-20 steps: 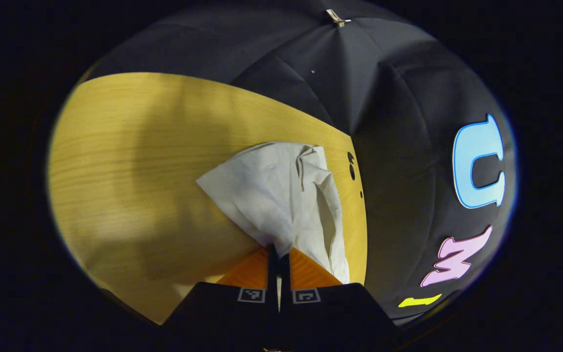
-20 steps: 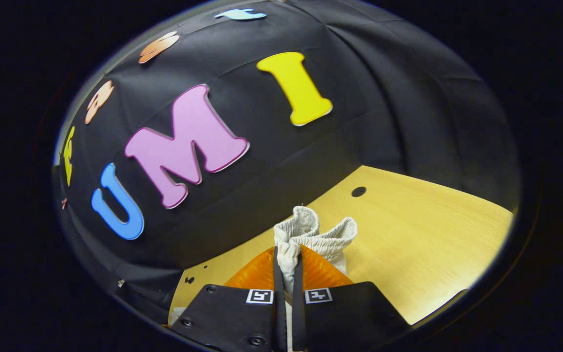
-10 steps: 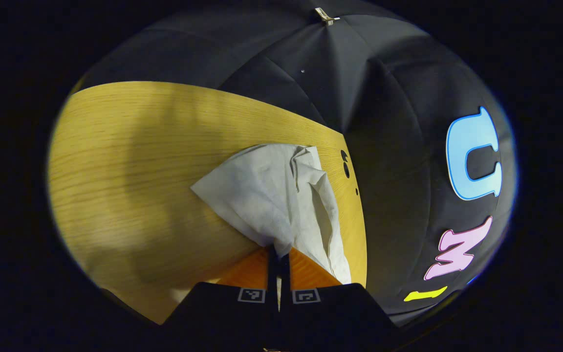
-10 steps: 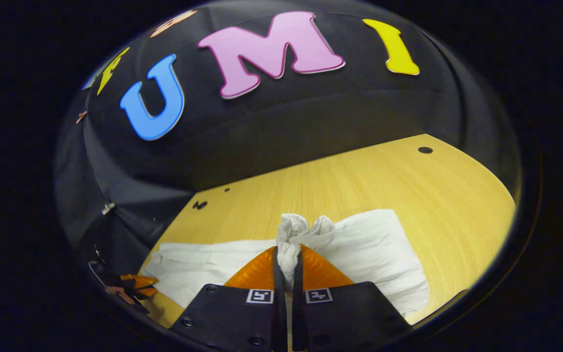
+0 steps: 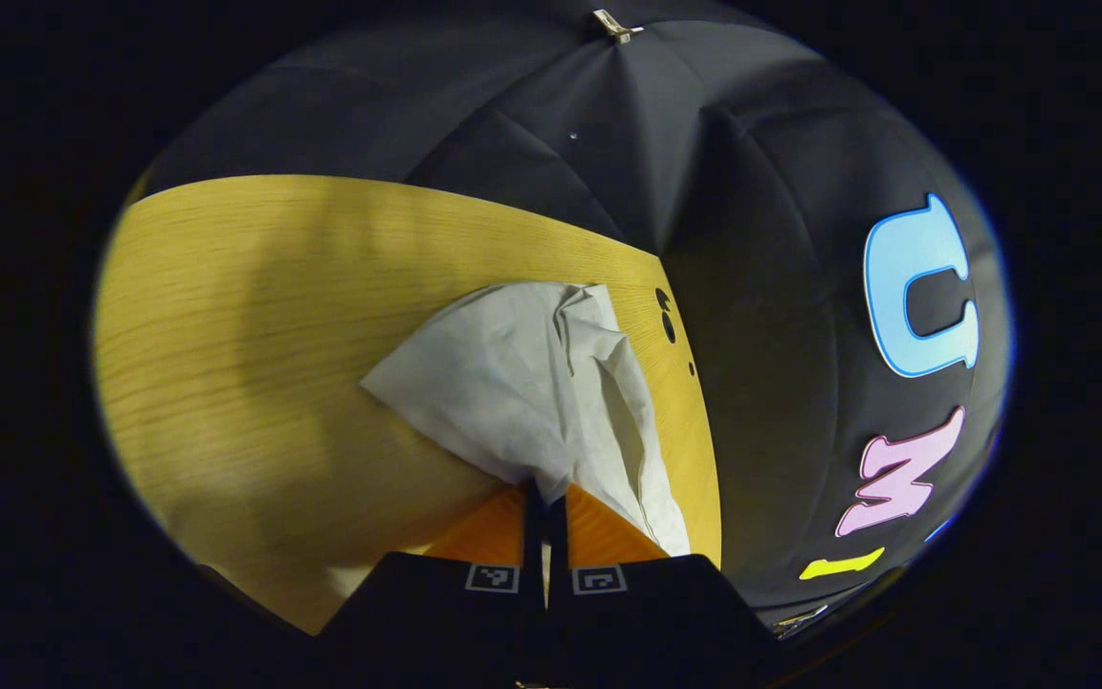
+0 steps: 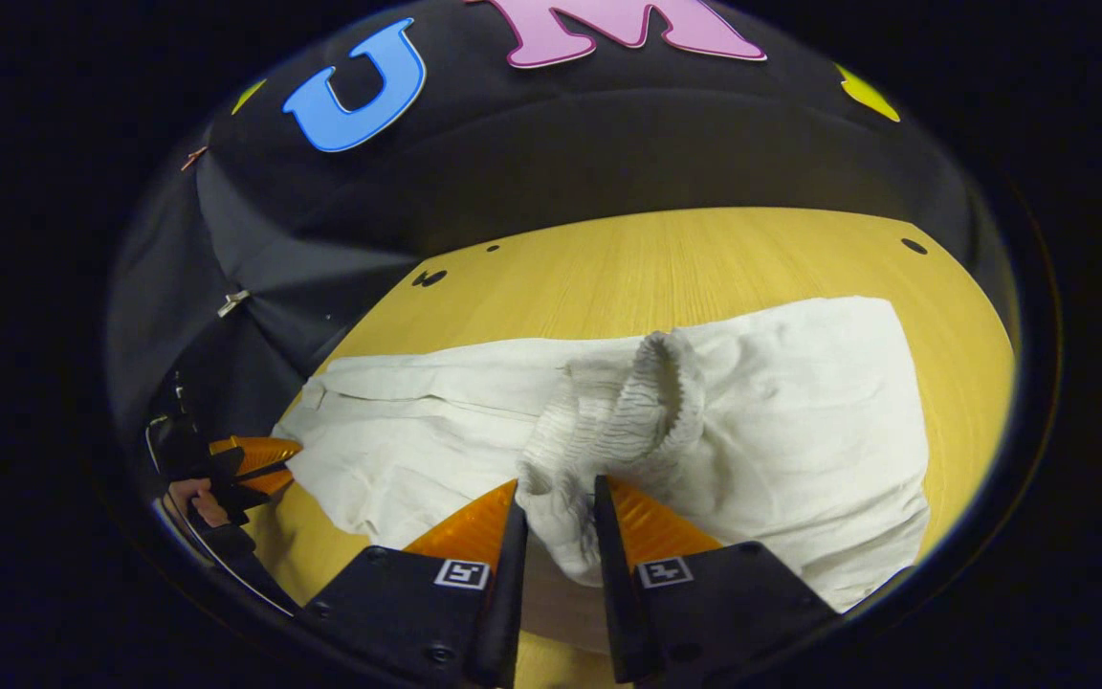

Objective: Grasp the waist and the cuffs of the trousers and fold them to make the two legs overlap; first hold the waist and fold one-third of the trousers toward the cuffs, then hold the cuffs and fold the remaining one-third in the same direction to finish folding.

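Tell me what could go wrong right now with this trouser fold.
1. The right tongs have their jaws parted around the bunched elastic waist; it may spring back and leave the fold lumpy.
2. The left tongs pinch the cuffs near the table edge; a tug could drag the cloth off it.
3. The trousers look creased, so wrinkles may get folded in.
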The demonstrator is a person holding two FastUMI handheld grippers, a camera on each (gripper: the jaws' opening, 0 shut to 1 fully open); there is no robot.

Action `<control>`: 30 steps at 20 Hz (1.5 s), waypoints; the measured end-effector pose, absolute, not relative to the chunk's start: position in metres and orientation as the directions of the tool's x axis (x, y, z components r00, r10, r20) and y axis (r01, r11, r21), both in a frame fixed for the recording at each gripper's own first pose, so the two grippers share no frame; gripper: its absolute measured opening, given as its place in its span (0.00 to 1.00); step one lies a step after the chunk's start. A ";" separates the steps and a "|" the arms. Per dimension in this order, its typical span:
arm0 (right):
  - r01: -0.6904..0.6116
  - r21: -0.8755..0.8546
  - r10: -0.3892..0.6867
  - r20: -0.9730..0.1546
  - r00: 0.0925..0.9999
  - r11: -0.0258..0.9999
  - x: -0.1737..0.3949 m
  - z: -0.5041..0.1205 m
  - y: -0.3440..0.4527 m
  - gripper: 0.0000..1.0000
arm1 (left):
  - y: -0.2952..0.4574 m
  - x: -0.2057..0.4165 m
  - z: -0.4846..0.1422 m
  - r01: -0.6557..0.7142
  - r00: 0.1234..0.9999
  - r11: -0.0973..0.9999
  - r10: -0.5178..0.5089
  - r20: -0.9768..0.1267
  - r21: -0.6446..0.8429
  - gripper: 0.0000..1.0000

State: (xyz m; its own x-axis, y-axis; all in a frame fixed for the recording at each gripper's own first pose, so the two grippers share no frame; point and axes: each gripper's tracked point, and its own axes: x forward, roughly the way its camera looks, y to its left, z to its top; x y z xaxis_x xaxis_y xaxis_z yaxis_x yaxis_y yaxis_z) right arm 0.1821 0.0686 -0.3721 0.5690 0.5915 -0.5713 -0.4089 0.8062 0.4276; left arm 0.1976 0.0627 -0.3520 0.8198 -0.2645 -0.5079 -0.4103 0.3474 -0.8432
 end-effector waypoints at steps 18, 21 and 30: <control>-0.284 0.632 0.624 -0.415 0.662 0.722 0.137 -0.306 -0.070 0.76 | 0.022 0.245 -0.242 -0.111 0.923 0.584 -0.239 -0.301 -0.804 0.06; -0.278 0.635 0.615 -0.401 0.679 0.721 0.138 -0.300 -0.089 0.76 | -0.052 0.243 -0.196 0.102 0.906 0.662 -0.370 -0.205 -0.743 0.05; -0.188 0.648 0.559 -0.431 0.708 0.738 0.147 -0.319 -0.152 0.76 | -0.250 0.152 -0.203 0.516 0.661 0.665 -0.710 -0.243 -0.540 0.05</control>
State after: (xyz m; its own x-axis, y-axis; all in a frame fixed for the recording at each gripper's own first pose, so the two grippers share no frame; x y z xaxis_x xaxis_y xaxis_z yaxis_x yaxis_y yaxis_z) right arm 0.1467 -0.1516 -0.3189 0.7082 0.5594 -0.4307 -0.1885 0.7377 0.6483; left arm 0.1522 -0.2496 -0.2035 0.6609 -0.7100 -0.2430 0.5156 0.6649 -0.5404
